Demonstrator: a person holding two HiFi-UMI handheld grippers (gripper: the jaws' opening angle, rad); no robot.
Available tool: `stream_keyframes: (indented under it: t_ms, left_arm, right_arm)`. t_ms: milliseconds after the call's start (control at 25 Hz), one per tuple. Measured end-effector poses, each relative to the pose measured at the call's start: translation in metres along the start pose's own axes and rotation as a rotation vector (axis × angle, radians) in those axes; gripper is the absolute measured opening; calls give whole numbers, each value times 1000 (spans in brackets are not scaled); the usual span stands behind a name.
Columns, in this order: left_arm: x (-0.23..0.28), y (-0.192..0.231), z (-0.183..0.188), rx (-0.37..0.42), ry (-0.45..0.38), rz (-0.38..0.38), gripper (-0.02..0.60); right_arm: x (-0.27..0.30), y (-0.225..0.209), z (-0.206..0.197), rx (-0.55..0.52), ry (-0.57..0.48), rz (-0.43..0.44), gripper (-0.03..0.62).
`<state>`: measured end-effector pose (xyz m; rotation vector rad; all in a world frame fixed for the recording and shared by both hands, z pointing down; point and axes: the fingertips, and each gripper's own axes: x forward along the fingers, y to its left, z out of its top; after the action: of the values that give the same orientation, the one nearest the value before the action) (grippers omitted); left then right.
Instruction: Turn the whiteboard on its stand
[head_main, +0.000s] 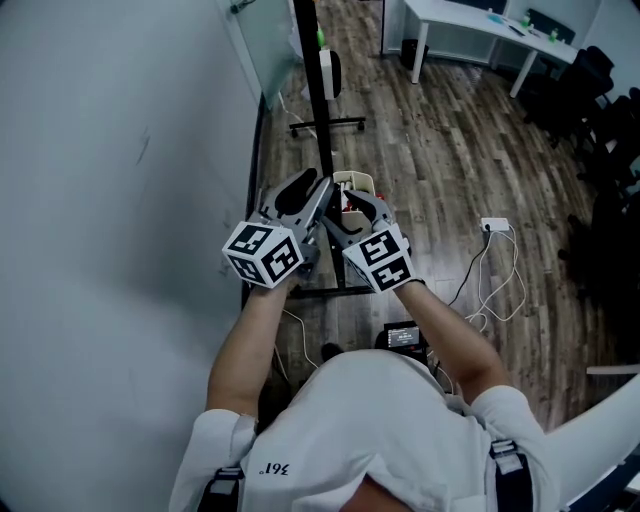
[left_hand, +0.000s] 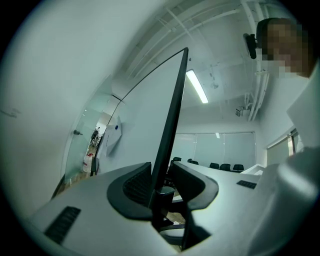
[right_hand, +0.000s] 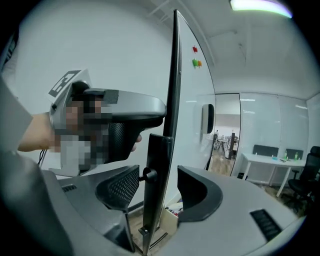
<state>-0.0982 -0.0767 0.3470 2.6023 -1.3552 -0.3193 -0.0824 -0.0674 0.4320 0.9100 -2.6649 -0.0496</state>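
left claw (left_hand: 159, 171): clamped on whiteboard (left_hand: 145, 120) edge
right claw (right_hand: 157, 172): wide apart, straddling stand post (right_hand: 155, 150), pads clear

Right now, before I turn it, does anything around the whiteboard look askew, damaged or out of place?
Nothing looks damaged or spilled. The whiteboard stands upright, seen edge-on. The only untidy thing is loose white cables sprawled on the floor by a power strip, right of the stand.
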Motion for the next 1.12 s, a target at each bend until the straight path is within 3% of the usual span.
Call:
stream_keyframes:
  t_ms: [640, 1120]
  left_arm:
    - [-10, -7, 8, -12, -8, 26, 127]
    - [-24, -25, 13, -31, -14, 37, 109]
  right_arm:
    - [-51, -25, 15, 43, -61, 15, 229]
    - [-95, -45, 29, 89, -119, -25, 76]
